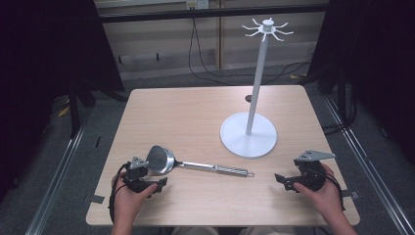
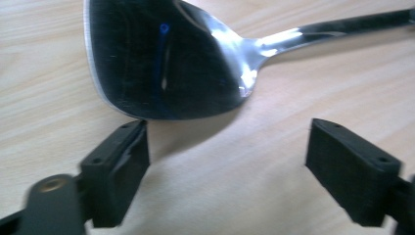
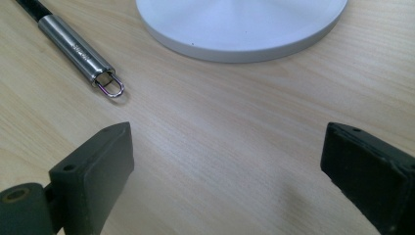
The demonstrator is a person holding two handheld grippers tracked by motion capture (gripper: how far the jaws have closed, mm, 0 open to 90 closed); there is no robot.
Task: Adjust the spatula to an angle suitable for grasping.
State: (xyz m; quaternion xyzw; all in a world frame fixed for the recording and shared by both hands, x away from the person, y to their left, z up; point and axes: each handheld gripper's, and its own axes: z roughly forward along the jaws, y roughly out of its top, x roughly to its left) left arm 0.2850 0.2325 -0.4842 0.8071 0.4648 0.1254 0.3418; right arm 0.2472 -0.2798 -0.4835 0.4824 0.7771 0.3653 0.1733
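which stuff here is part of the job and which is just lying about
In the job:
- metal ladle, near the left hand-held gripper, whose jaws are open
- white hook stand, likely where it hangs
- right hand-held gripper, open

Lying about:
- black cables on the floor behind the table

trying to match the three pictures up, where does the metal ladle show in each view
High view: the ladle lies at lower centre, its bowl beside the left tool, its handle running right.
Left gripper view: the bowl is at upper left, the handle leaving at top right.
Right gripper view: the handle's end with its hanging loop is at upper left.
Shared landmark: the light wooden table; the stand's white round base joins the high and right gripper views.
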